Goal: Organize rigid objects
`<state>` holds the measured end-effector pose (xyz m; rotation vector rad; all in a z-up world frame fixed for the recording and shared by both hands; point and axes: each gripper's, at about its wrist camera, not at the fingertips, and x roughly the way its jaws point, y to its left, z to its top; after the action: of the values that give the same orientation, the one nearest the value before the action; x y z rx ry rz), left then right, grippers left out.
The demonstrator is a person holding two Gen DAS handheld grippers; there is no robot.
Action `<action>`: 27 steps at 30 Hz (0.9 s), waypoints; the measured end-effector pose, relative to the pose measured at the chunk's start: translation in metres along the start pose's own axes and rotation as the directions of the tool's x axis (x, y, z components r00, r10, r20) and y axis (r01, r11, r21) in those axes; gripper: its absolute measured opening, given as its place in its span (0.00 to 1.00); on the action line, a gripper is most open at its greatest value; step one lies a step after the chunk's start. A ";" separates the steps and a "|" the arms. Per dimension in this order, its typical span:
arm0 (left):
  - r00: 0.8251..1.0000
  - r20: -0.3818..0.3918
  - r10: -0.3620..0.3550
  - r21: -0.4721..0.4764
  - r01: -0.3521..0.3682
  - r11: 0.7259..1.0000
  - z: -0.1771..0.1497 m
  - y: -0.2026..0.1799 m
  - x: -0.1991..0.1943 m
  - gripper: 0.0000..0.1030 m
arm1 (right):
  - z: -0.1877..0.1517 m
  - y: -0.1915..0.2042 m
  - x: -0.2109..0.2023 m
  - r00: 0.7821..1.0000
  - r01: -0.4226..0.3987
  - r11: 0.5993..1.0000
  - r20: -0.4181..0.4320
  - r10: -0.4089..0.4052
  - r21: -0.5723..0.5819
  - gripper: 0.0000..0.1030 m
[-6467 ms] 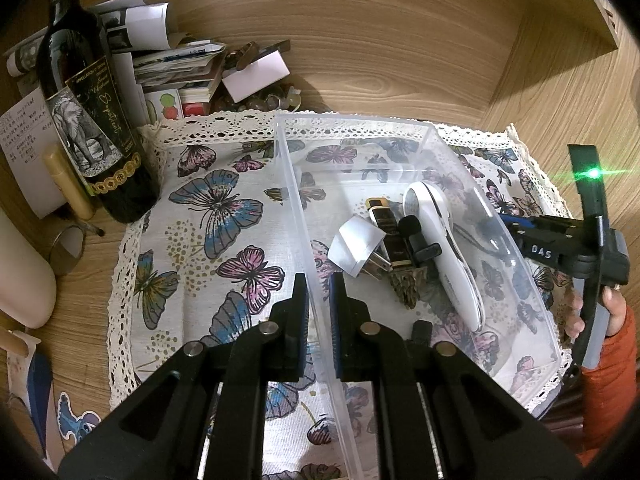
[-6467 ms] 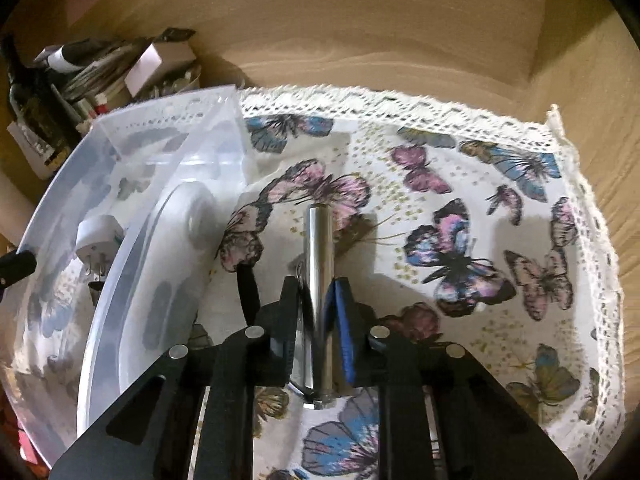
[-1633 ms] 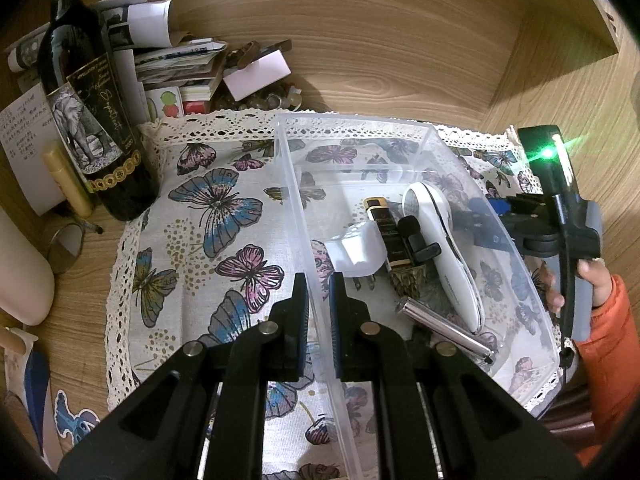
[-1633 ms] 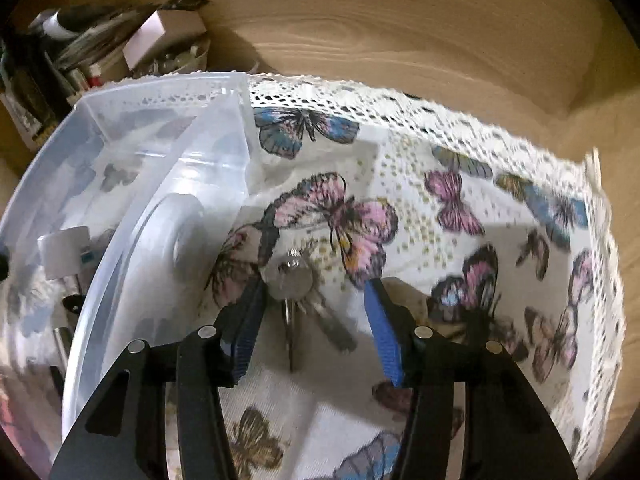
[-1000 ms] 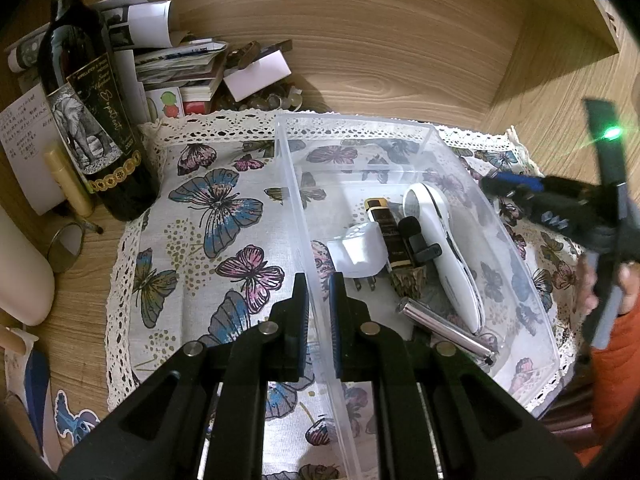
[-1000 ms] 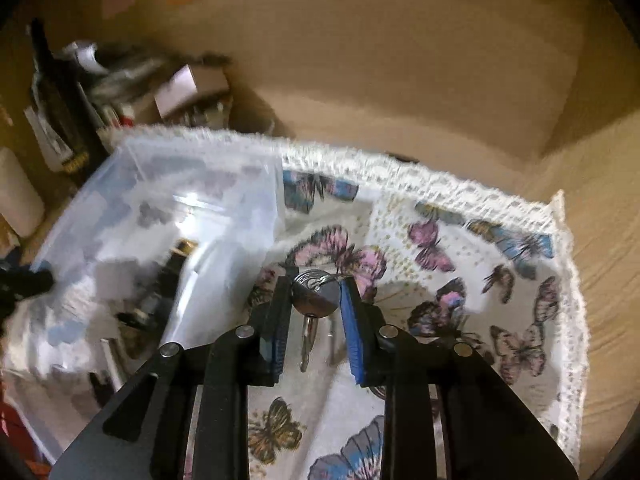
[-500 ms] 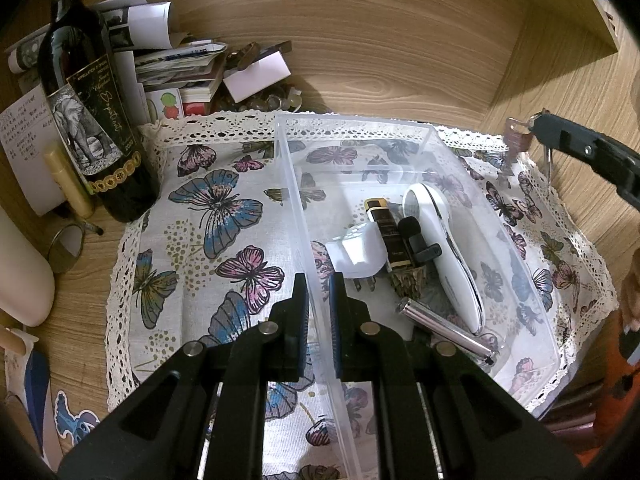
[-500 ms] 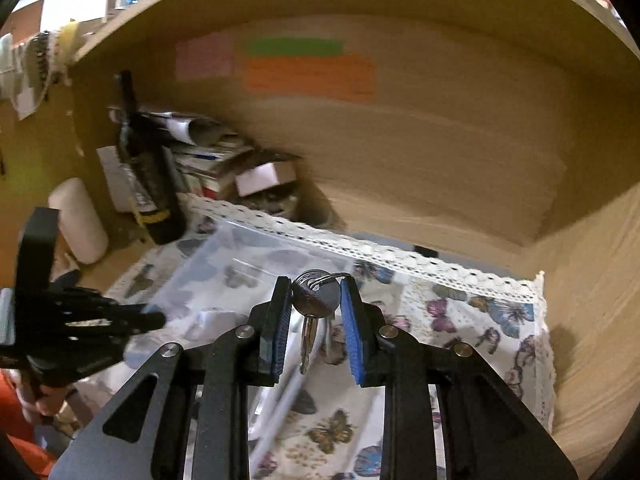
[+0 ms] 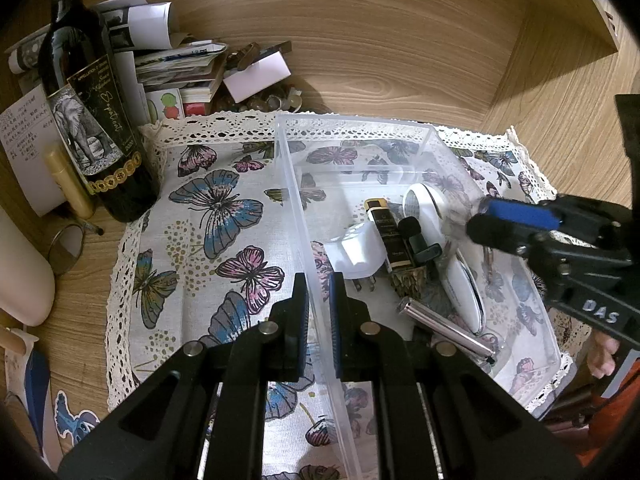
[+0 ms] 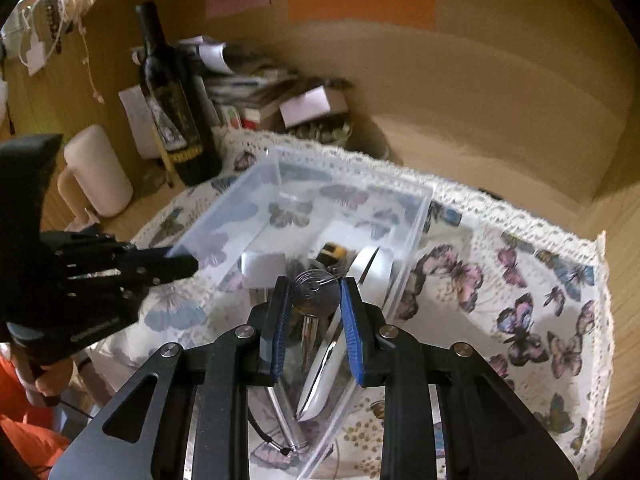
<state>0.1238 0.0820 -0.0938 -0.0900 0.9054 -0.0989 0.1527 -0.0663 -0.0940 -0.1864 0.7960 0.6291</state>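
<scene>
We held a silver bunch of keys (image 10: 314,292) clamped in our right gripper (image 10: 313,300) above the clear plastic bin (image 9: 360,124), already holding several items, its wall pinched by our clenched left gripper (image 9: 318,292); dropping remained.

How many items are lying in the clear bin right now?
6: plug, gold-capped case, black clip, white shaver, patterned piece, metal tube. More may hide underneath.

A white cloth (image 9: 224,240) printed with blue, pink and green butterflies has a lace border. The bin (image 9: 360,128) is clear plastic. The fingers (image 10: 352,328) carry blue pads, the keys (image 10: 314,290) are silver.
</scene>
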 end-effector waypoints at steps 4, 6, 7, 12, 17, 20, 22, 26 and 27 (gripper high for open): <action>1.000 0.001 0.000 0.000 0.000 1.000 0.000 0.000 0.000 0.09 | 0.000 -0.004 0.008 1.000 0.001 1.000 -0.031 -0.001 0.020 0.22; 1.000 0.000 0.001 0.000 -0.001 1.000 0.000 0.000 0.000 0.09 | 0.000 -0.005 0.008 1.000 -0.001 1.000 -0.031 0.001 0.022 0.23; 1.000 0.000 0.001 0.000 -0.001 1.000 0.000 0.000 0.000 0.09 | -0.001 -0.006 0.006 1.000 0.000 1.000 -0.028 0.001 0.022 0.26; 1.000 0.002 0.018 0.006 -0.018 1.000 0.002 -0.001 -0.003 0.09 | -0.003 -0.008 -0.012 1.000 0.001 1.000 0.023 -0.002 0.030 0.46; 0.998 0.036 0.059 0.003 -0.059 0.998 0.004 -0.004 -0.013 0.17 | -0.007 -0.007 -0.036 0.995 0.009 0.999 0.094 -0.013 0.043 0.63; 0.992 0.092 0.088 -0.007 -0.088 0.996 0.003 -0.008 -0.026 0.44 | -0.011 -0.005 -0.053 0.989 0.026 0.998 0.146 -0.033 0.048 0.74; 0.982 0.151 0.112 -0.003 -0.113 0.994 0.003 -0.013 -0.039 0.56 | -0.014 -0.004 -0.062 0.984 0.035 0.998 0.172 -0.043 0.053 0.81; 0.955 0.269 0.128 0.022 -0.139 0.990 -0.002 -0.026 -0.066 0.72 | -0.021 -0.003 -0.082 0.972 0.060 0.996 0.224 -0.074 0.070 0.87; 0.949 0.288 0.127 0.025 -0.140 0.990 -0.002 -0.029 -0.071 0.76 | -0.022 -0.003 -0.087 0.968 0.070 0.995 0.238 -0.086 0.073 0.90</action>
<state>0.0768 0.0624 -0.0363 0.0005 0.6167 0.0203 0.0950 -0.1167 -0.0475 -0.0804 0.5708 0.5389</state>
